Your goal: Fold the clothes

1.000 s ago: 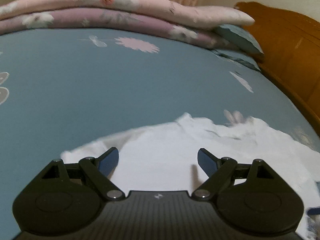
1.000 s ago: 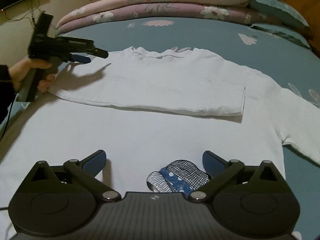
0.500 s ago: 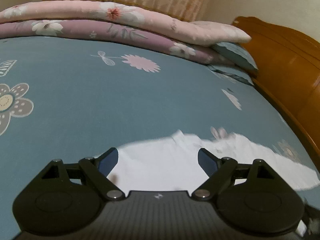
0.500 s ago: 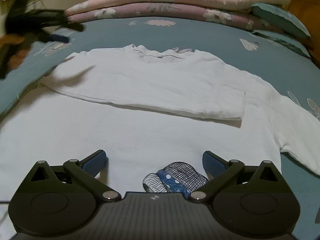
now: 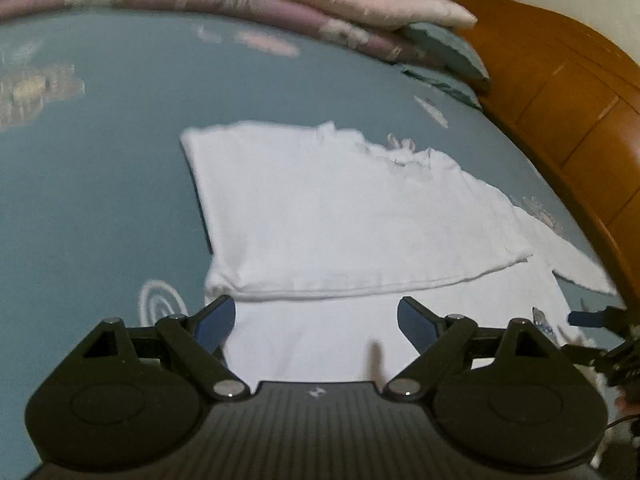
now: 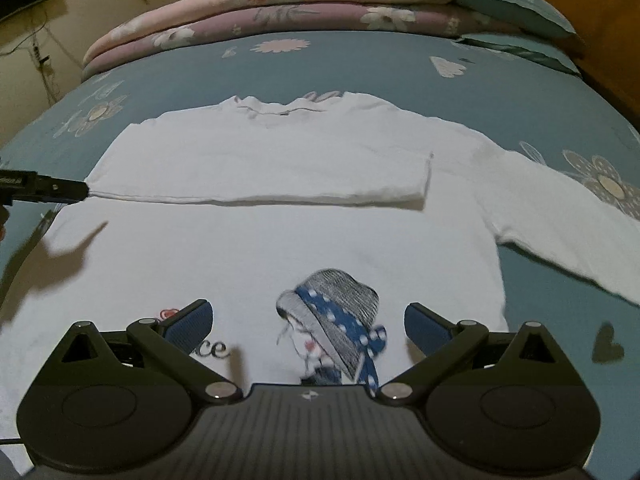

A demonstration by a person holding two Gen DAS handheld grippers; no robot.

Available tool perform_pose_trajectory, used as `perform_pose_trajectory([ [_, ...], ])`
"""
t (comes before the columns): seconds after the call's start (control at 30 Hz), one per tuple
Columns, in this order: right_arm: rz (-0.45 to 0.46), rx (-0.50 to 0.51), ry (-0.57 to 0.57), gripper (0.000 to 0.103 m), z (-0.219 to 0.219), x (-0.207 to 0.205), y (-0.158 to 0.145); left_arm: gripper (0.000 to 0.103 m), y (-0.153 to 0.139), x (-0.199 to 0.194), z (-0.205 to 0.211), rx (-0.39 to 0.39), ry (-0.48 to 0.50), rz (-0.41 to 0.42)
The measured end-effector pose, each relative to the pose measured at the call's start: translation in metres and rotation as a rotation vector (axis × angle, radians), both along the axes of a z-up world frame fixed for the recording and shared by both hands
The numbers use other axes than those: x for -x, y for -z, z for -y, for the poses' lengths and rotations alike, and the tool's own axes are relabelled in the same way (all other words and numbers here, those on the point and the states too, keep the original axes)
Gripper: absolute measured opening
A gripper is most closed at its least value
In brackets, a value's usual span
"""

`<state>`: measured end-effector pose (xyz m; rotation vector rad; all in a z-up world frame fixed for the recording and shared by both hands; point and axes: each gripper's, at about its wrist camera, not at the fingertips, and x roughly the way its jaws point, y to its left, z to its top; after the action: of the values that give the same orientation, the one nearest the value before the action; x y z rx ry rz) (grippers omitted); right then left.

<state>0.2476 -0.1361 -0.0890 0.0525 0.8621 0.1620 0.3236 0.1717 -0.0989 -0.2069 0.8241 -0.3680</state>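
The white shirt (image 6: pixel 280 240) lay flat on the bed (image 6: pixel 360 64), one sleeve (image 6: pixel 260 172) folded crosswise, the other sleeve (image 6: pixel 560 216) stretched rightward nearest my right claw (image 6: pixel 308 326); both it and my left claw (image 5: pixel 316 318) stood open, empty.

White shirt (image 6: pixel 280 236): soft matt knit cloth, faint wrinkles, printed hat figure (image 6: pixel 340 312) at 6 o'clock, flat ink, no sheen. Bedsheet (image 6: pixel 360 64): smooth matt blue cloth, flower print. Folded quilts (image 6: pixel 280 4) at 12 o'clock: padded cloth, pink and mauve, floral, matt. Headboard (image 5: pixel 560 112) at 2 o'clock in left view: orange-brown wood, smooth, slight gloss. Right gripper (image 6: pixel 306 324): matt black plastic body, ribbed top, shiny metal pivot pins, blue pads (image 6: pixel 188 320) dull, rubbery look. Left gripper (image 5: pixel 316 320): same finish.
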Motion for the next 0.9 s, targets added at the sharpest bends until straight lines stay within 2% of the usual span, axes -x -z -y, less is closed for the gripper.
perform_pose_trajectory([
  [0.1, 0.003, -0.019, 0.009, 0.103, 0.001, 0.006, -0.003, 0.089, -0.01, -0.001, 0.005, -0.019, 0.005, 0.062],
  [0.17, 0.009, -0.017, 0.008, 0.103, 0.001, 0.01, -0.006, 0.089, -0.007, -0.01, 0.011, -0.043, 0.01, 0.072],
  [0.27, 0.026, -0.007, 0.004, 0.103, 0.001, 0.013, -0.012, 0.088, 0.009, -0.019, 0.016, -0.085, 0.004, 0.013],
  [0.4, 0.033, -0.009, 0.013, 0.103, 0.008, 0.017, -0.013, 0.089, 0.013, -0.002, 0.018, -0.111, 0.027, -0.013],
  [0.5, 0.012, -0.02, 0.027, 0.103, 0.014, 0.018, -0.006, 0.088, 0.006, 0.007, 0.025, -0.156, 0.047, 0.009],
  [0.9, -0.054, -0.004, 0.007, 0.103, 0.01, 0.023, 0.017, 0.089, 0.008, -0.025, 0.093, -0.181, 0.143, 0.063],
])
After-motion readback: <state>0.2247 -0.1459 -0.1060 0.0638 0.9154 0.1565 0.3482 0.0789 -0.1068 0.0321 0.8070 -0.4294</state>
